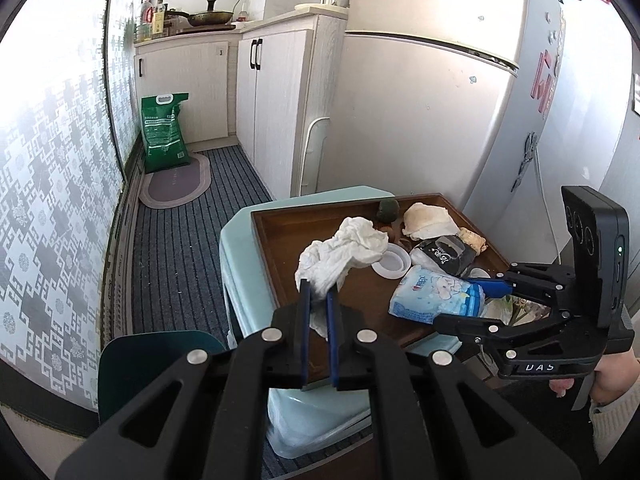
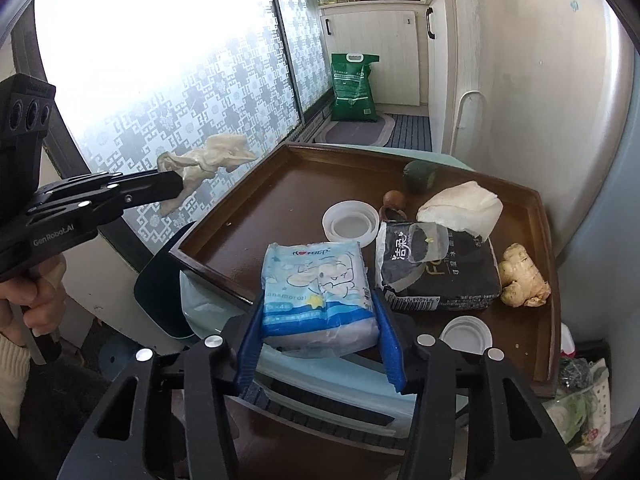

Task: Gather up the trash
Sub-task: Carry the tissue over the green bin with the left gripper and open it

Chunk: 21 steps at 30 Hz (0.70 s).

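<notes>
A narrow home kitchen is showing here. Beside the white fridge (image 1: 420, 92), pale cabinets (image 1: 272, 92) are running back to a counter where a frying pan (image 1: 210, 17) and oil bottles (image 1: 154, 16) are sitting; beyond the fridge, a green rice sack (image 1: 164, 132) is leaning.

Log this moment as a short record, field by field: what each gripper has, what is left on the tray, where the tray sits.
left gripper: shut on crumpled tissue, lifted off the tray
right gripper: jaws around the blue tissue pack, pads at its sides
tray: brown, resting on a light blue bin
left on tray: black packet, two white lids, ginger, white wrapper
</notes>
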### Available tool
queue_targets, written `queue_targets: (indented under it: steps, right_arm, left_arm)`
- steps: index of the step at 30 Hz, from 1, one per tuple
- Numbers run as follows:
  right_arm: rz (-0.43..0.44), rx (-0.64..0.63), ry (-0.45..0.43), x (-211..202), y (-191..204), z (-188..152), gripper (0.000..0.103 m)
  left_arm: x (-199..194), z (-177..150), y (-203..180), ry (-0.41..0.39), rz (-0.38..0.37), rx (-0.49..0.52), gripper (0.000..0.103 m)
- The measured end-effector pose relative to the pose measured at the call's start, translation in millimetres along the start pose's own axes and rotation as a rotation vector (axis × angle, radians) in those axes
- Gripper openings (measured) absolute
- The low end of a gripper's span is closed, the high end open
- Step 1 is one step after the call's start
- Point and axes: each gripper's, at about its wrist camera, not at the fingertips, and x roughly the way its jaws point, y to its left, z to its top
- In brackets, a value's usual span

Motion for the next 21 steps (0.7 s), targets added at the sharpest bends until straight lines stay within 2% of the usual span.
queue_targets:
  steps: [11,21]
  right_arm:
    - [0.026,-0.093,-0.063,-20,51,32,0.050]
    - [0.093,-0.240,-0.026,10,121,71,0.050]
  left_arm:
    - [-36,-15,51,-0.035,0.103,-0.130,0.008]
    - [-42,-52,117,0.069,0.242,-0.255,0.008]
